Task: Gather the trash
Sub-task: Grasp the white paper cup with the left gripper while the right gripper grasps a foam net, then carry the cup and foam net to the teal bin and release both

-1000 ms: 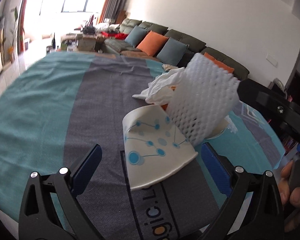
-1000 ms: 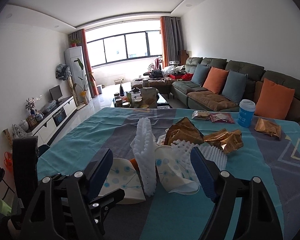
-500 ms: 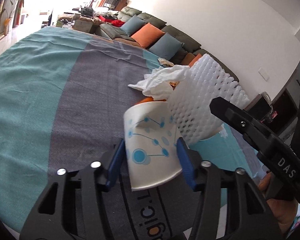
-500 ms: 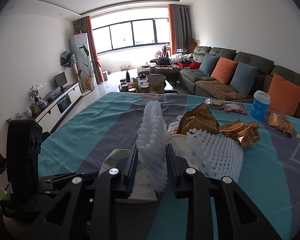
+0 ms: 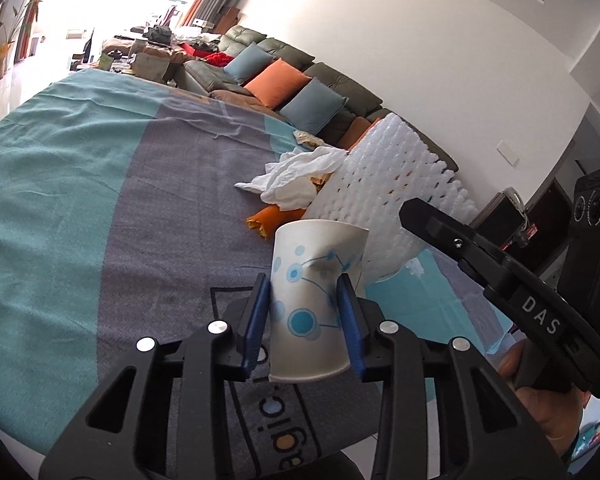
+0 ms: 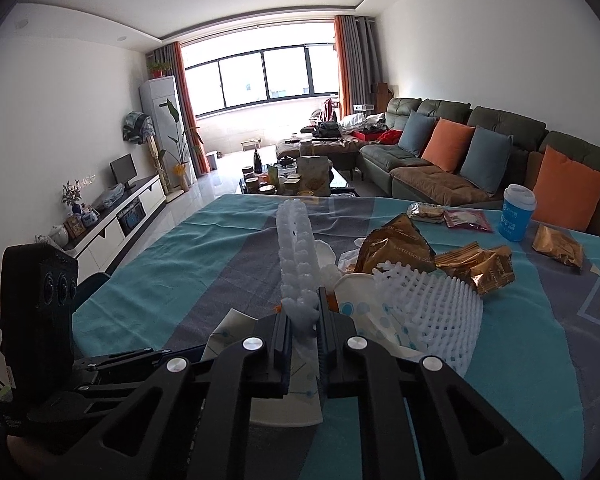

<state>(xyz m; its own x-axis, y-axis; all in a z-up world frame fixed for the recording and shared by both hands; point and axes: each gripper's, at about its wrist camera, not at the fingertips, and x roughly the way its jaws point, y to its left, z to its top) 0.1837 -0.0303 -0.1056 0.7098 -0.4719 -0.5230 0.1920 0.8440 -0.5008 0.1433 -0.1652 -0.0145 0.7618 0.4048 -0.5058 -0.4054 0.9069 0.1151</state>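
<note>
Reading "DAS" on right gripper (image 5: 540, 320) beside paper cup (image 5: 308, 312).

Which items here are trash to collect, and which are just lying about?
Trash:
- crumpled white paper cup with blue dots, in left gripper, jaws closing
- white foam mesh sleeve, in right gripper
- gold foil wrappers
- crumpled white tissue

Lying about:
- blue lidded cup
- orange sofa cushion
</note>
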